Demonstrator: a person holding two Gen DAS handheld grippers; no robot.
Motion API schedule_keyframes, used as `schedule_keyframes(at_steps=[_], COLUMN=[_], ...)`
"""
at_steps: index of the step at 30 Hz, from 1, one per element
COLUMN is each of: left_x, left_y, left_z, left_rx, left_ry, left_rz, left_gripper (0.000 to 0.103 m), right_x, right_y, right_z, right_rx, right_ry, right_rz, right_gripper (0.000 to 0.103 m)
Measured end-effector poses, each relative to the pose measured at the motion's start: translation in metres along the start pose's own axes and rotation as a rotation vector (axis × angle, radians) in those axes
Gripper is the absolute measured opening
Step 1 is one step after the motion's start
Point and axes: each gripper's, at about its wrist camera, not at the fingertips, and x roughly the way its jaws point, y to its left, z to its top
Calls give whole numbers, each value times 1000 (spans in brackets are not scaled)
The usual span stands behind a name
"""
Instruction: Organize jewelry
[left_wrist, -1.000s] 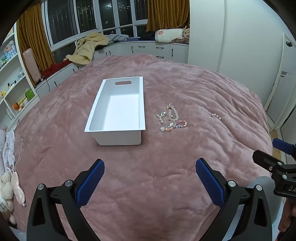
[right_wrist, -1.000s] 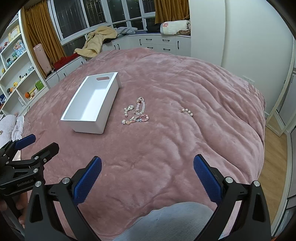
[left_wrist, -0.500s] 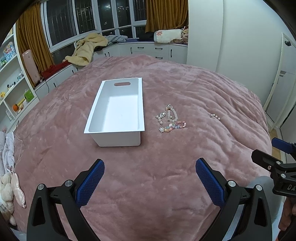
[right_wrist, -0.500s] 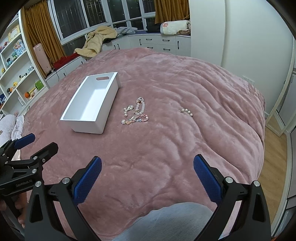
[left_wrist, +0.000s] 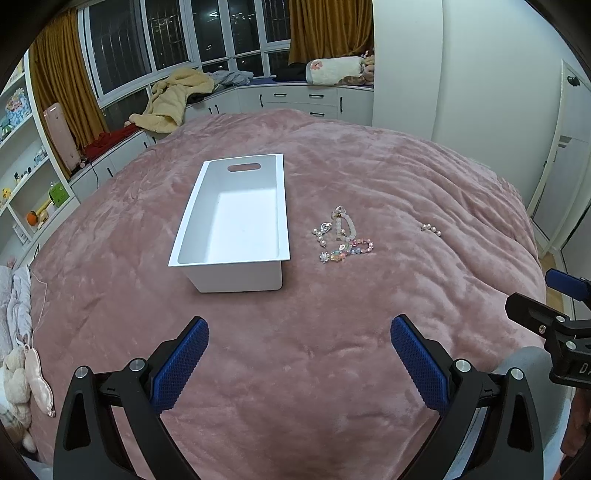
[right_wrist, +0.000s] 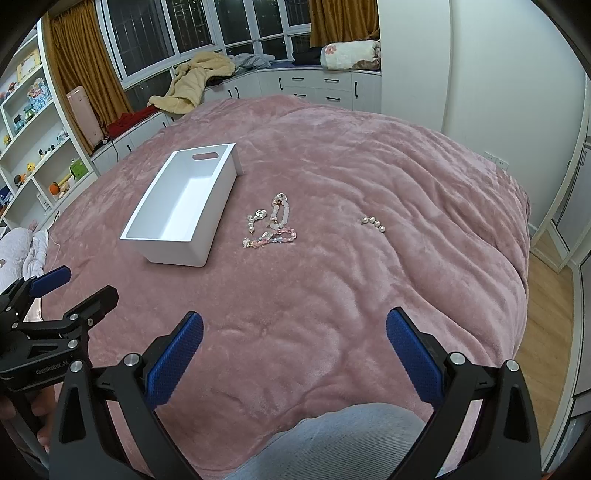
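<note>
Jaws of left gripper (left_wrist: 298, 360) and right gripper (right_wrist: 294, 354) gape empty, well short of bin (left_wrist: 236, 254) and jewelry (left_wrist: 341, 240).

Cream robe (left_wrist: 173, 99), pink suitcase (right_wrist: 85, 114), shelves (right_wrist: 33, 147)

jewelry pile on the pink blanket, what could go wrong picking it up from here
The bracelets and earrings lie touching in one cluster, so a gripper may lift several tangled pieces at once. The plush blanket may give under the fingertips, letting small beads slip. The pearl piece lies apart and could be overlooked.
</note>
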Motion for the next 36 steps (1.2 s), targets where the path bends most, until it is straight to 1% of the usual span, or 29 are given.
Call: schedule_keyframes(at_steps=[22, 36], left_x=[1, 3], left_y=[-2, -3], left_z=[-1, -4], left_rx=[3, 9], left_ry=[-1, 9], left_rz=[-5, -13], left_gripper=[100, 100], right_x=[-3, 3], right_y=[-3, -5], right_z=[0, 1], right_rx=[0, 3], right_ry=[2, 7], right_rz=[11, 9], right_gripper=[98, 98])
